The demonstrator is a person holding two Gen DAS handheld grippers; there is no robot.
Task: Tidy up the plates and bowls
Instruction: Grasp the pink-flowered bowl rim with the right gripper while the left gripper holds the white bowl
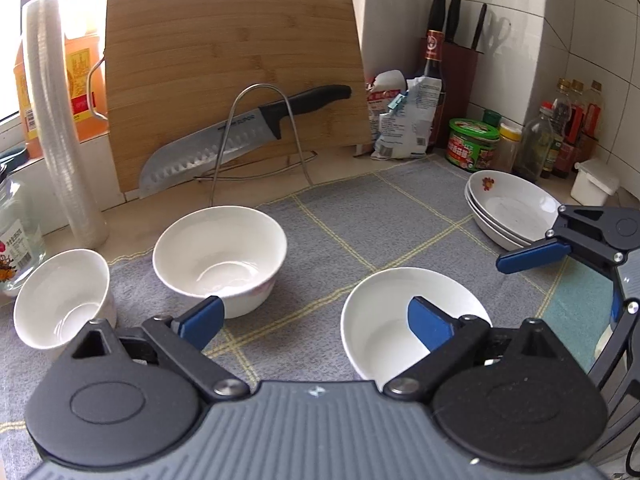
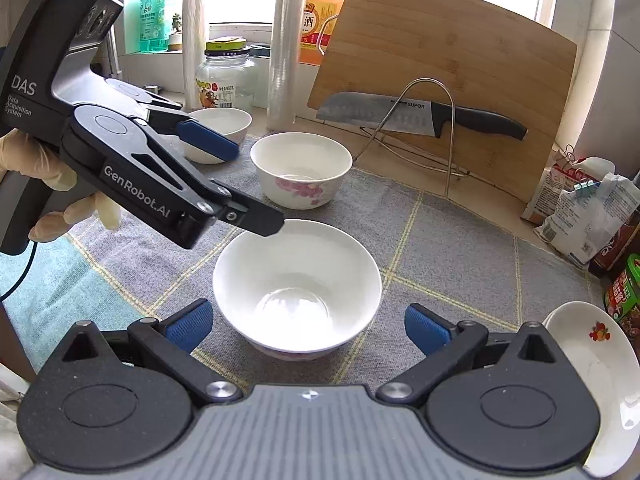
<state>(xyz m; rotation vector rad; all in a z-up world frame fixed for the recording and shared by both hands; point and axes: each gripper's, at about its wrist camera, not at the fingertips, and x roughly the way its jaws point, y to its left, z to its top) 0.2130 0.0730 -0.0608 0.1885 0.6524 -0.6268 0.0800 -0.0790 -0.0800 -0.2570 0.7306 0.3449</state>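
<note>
Above the grey cloth (image 2: 460, 248) on the worktop, both grippers tilt downward — left gripper (image 1: 316, 320) fingers apart, right gripper (image 2: 310, 326) fingers apart around nothing; a white bowl (image 2: 296, 280) sits just ahead, empty, upright.

Left gripper (image 2: 244, 188) is showing a black body lettered "GenRobot.AI", a grey handle marked "DAS Data Acquisition System", blue finger pads (image 2: 208, 142) and silver screws. A thin pale glove (image 2: 60, 196) is covering the hand gripping it, with a black cable (image 2: 16, 280) trailing below. Right gripper (image 2: 308, 326) is displaying a ribbed grey housing, black round pivots and blue textured pads.
</note>
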